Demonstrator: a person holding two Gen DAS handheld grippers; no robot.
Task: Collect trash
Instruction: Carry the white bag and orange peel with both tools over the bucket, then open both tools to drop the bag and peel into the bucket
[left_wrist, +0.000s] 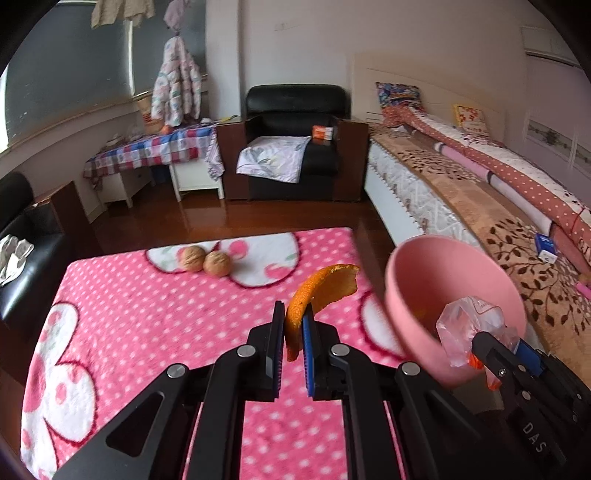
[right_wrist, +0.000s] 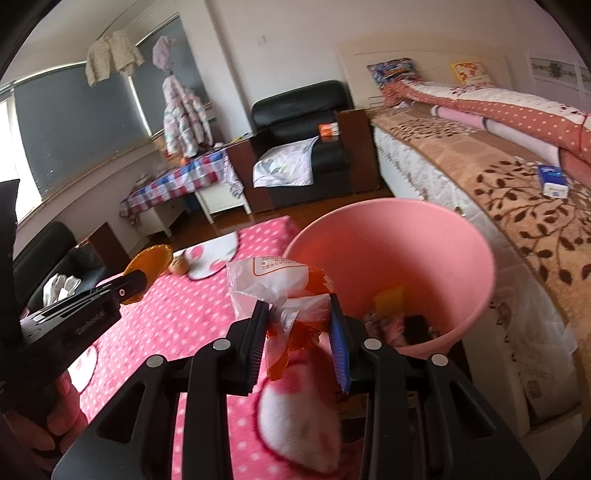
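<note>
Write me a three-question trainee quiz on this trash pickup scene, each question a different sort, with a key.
1. True or false: the left claw is shut on the orange peel.
2. What does the right claw grip? A) a walnut B) a clear plastic wrapper C) a blue box
3. How many walnuts lie on the pink blanket?

Key
1. True.
2. B.
3. Two, side by side, away from the pink bin.
</note>
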